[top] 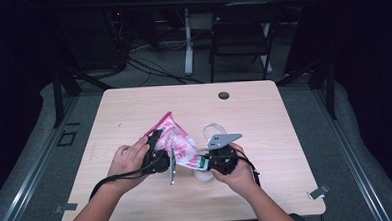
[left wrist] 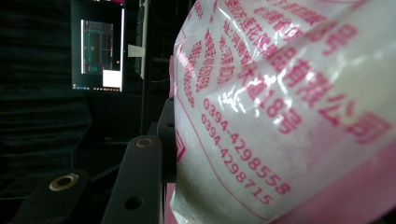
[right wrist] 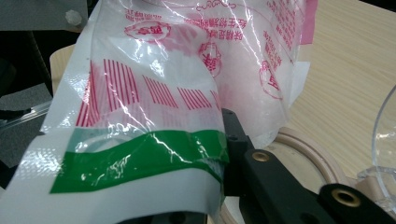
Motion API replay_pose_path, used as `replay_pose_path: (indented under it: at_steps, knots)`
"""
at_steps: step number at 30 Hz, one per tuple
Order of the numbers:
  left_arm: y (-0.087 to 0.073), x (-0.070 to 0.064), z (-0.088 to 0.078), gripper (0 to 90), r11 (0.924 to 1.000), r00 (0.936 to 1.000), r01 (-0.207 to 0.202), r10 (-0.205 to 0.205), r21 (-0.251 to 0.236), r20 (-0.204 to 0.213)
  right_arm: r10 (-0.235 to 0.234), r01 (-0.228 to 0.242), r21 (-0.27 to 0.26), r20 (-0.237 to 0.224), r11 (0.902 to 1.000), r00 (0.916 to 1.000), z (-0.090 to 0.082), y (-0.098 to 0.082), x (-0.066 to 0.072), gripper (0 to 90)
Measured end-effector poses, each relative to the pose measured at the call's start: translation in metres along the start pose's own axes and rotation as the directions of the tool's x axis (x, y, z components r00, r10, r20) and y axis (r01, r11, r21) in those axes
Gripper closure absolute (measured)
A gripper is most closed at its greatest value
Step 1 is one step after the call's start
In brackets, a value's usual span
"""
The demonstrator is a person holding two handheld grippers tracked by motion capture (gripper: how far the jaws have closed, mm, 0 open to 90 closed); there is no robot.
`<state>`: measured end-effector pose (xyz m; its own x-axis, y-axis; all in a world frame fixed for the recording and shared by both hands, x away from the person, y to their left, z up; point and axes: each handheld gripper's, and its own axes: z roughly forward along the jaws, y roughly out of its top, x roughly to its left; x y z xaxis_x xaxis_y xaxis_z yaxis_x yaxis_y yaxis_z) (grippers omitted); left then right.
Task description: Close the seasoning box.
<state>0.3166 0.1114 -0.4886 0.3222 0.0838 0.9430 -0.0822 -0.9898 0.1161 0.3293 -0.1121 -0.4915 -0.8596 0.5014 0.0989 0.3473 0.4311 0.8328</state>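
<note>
A pink-and-white printed plastic bag (top: pixel 179 143) of white grains hangs over the middle of the table, between my two grippers. My left gripper (top: pixel 159 141) is shut on the bag's body. In the left gripper view the bag (left wrist: pixel 280 116) presses against one black finger (left wrist: pixel 140 182); the other finger is hidden behind it. My right gripper (top: pixel 202 163) is shut on the bag's green-striped end. In the right gripper view that end (right wrist: pixel 140 158) is pinched at the tip of the gripper (right wrist: pixel 212 151).
A clear plastic container (top: pixel 214 132) stands on the light wooden table (top: pixel 264 112) just behind the right gripper. A round wood-rimmed thing (right wrist: pixel 308 149) lies under the bag. A cable hole (top: pixel 224 95) is at the far edge, and a folding chair (top: pixel 240 33) stands beyond.
</note>
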Motion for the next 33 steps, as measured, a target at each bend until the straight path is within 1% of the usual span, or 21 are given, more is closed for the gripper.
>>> replay_pose_path:
  at_steps: [4, 6, 9, 12, 14, 16, 20, 21, 22, 23, 24, 27, 30, 32, 33]
  knots:
    - [0.001, 0.001, -0.001, 64.4, 0.9999, 0.9999, -0.010, 0.010, 0.000, -0.003, 0.000, 0.000, 0.001, -0.003, 1.0000, 1.0000, -0.001, 0.000, 0.000, 90.0]
    - [0.002, 0.002, -0.001, 64.4, 0.9999, 0.9999, -0.008, 0.008, -0.006, -0.008, 0.000, 0.000, -0.001, -0.002, 1.0000, 1.0000, -0.002, 0.000, 0.000, 90.0]
    - [0.003, 0.004, -0.002, 64.5, 0.9997, 0.9997, -0.022, 0.022, -0.005, -0.012, 0.002, -0.002, -0.004, -0.003, 1.0000, 1.0000, -0.002, 0.000, 0.000, 90.0]
    - [0.004, 0.005, -0.002, 64.5, 0.9997, 0.9996, -0.024, 0.023, -0.011, -0.016, 0.002, -0.002, -0.005, -0.005, 1.0000, 1.0000, -0.004, -0.001, 0.000, 90.0]
    - [0.005, 0.006, -0.002, 64.5, 0.9991, 0.9990, -0.039, 0.038, -0.017, -0.025, 0.003, -0.003, -0.008, 0.000, 1.0000, 1.0000, -0.005, -0.001, 0.001, 90.0]
    - [0.007, 0.007, -0.004, 64.6, 0.9988, 0.9986, -0.048, 0.048, -0.012, -0.024, 0.006, -0.006, -0.013, 0.001, 0.9999, 1.0000, -0.006, -0.002, 0.001, 90.0]
    - [0.010, 0.009, -0.005, 64.7, 0.9976, 0.9975, -0.066, 0.065, -0.024, -0.030, 0.006, -0.005, -0.018, 0.007, 0.9998, 1.0000, -0.009, -0.003, 0.002, 90.0]
    - [0.011, 0.010, -0.006, 64.8, 0.9967, 0.9965, -0.077, 0.076, -0.026, -0.035, 0.004, -0.004, -0.022, 0.010, 0.9998, 0.9999, -0.010, -0.003, 0.002, 90.0]
    - [0.011, 0.010, -0.006, 64.8, 0.9963, 0.9962, -0.081, 0.080, -0.026, -0.034, 0.006, -0.006, -0.024, 0.009, 0.9997, 0.9999, -0.011, -0.004, 0.003, 90.0]
    - [0.012, 0.010, -0.006, 64.8, 0.9967, 0.9966, -0.077, 0.076, -0.028, -0.031, 0.009, -0.008, -0.026, 0.010, 0.9996, 0.9999, -0.011, -0.004, 0.003, 90.0]
    - [0.012, 0.011, -0.007, 64.9, 0.9958, 0.9957, -0.086, 0.085, -0.030, -0.037, 0.007, -0.007, -0.028, 0.014, 0.9996, 0.9999, -0.012, -0.004, 0.003, 90.0]
    - [0.013, 0.012, -0.007, 65.0, 0.9951, 0.9953, -0.092, 0.091, -0.034, -0.033, 0.011, -0.011, -0.036, 0.016, 0.9993, 0.9998, -0.013, -0.005, 0.004, 90.0]
    - [0.014, 0.012, -0.008, 65.2, 0.9932, 0.9933, -0.109, 0.108, -0.039, -0.041, 0.008, -0.008, -0.032, 0.020, 0.9995, 0.9998, -0.014, -0.006, 0.004, 90.0]
    - [0.015, 0.012, -0.008, 65.2, 0.9931, 0.9933, -0.111, 0.109, -0.039, -0.037, 0.008, -0.007, -0.030, 0.022, 0.9995, 0.9997, -0.014, -0.006, 0.005, 90.0]
    - [0.014, 0.012, -0.007, 65.3, 0.9925, 0.9933, -0.110, 0.108, -0.053, -0.042, 0.007, -0.006, -0.028, 0.023, 0.9996, 0.9997, -0.015, -0.007, 0.005, 90.0]
